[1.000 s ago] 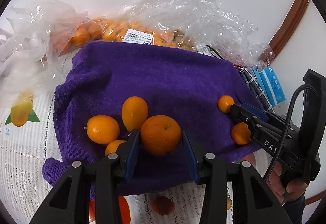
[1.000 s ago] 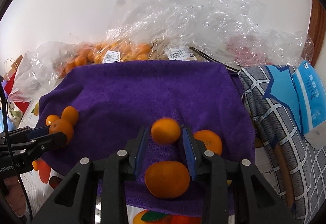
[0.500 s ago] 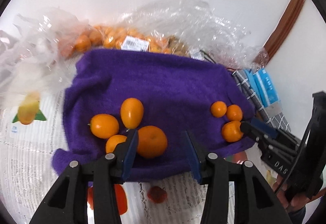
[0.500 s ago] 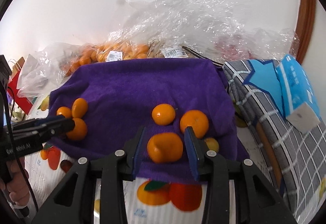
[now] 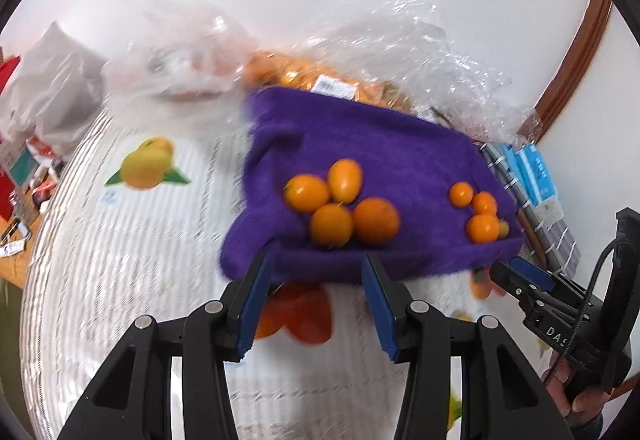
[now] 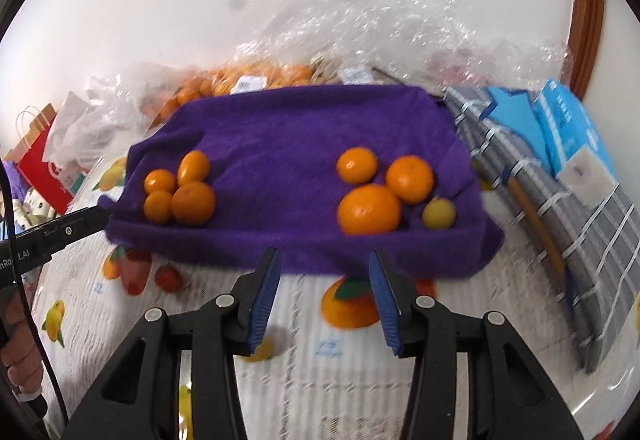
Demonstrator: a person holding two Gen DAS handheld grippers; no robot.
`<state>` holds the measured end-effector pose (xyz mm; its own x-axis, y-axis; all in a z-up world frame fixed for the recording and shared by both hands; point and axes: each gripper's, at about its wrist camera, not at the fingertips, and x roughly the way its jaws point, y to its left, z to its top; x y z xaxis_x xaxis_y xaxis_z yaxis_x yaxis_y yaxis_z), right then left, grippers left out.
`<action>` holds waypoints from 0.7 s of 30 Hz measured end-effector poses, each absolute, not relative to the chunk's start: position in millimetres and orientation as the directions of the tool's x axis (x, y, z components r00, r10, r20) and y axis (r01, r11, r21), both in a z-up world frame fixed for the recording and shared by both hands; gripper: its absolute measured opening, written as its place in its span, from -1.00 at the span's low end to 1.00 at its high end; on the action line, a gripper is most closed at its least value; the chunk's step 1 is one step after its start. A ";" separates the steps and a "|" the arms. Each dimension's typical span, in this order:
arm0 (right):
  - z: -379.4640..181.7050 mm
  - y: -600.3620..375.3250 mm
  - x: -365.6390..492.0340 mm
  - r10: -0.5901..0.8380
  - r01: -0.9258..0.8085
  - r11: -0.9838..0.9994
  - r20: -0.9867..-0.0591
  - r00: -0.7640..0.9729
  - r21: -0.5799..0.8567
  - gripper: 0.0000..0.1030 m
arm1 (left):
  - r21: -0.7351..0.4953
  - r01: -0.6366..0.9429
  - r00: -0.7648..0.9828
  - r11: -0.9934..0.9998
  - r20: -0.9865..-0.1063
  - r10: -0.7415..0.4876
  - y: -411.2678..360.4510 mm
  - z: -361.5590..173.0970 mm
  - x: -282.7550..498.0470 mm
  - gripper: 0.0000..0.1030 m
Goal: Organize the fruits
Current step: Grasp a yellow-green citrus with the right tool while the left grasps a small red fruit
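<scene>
We hold the left gripper point(image 5: 316, 292) and the right gripper point(image 6: 324, 292) released and empty, both short of the purple towel point(image 6: 280, 128). Ahead of the left gripper lies a touching cluster of four oranges point(image 5: 340, 196); ahead of the right lies a second fruit group point(image 6: 392, 188). We judge sorting near complete; any next move calls for reaching forward over the towel edge.

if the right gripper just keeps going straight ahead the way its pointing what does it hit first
Probably the near edge of the purple towel, just ahead of the open right gripper. Beyond that edge, the largest orange of the right-hand cluster sits nearly in line. Depth is hard to judge through the fisheye.
</scene>
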<state>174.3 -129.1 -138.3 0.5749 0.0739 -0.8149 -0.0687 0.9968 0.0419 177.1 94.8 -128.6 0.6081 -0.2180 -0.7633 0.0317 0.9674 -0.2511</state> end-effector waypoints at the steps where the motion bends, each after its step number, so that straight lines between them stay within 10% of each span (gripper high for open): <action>1: -142.1 -126.2 170.8 0.085 -0.075 0.996 -0.819 0.567 0.052 -0.12 | -0.243 0.027 0.604 0.970 -0.769 -0.210 97.6 -131.6 173.9 -0.12; 21: -170.9 -102.6 131.2 0.071 -0.160 0.987 -0.836 0.545 -0.020 -0.49 | -0.295 0.052 0.542 0.954 -0.794 -0.276 80.1 -161.9 154.6 -0.12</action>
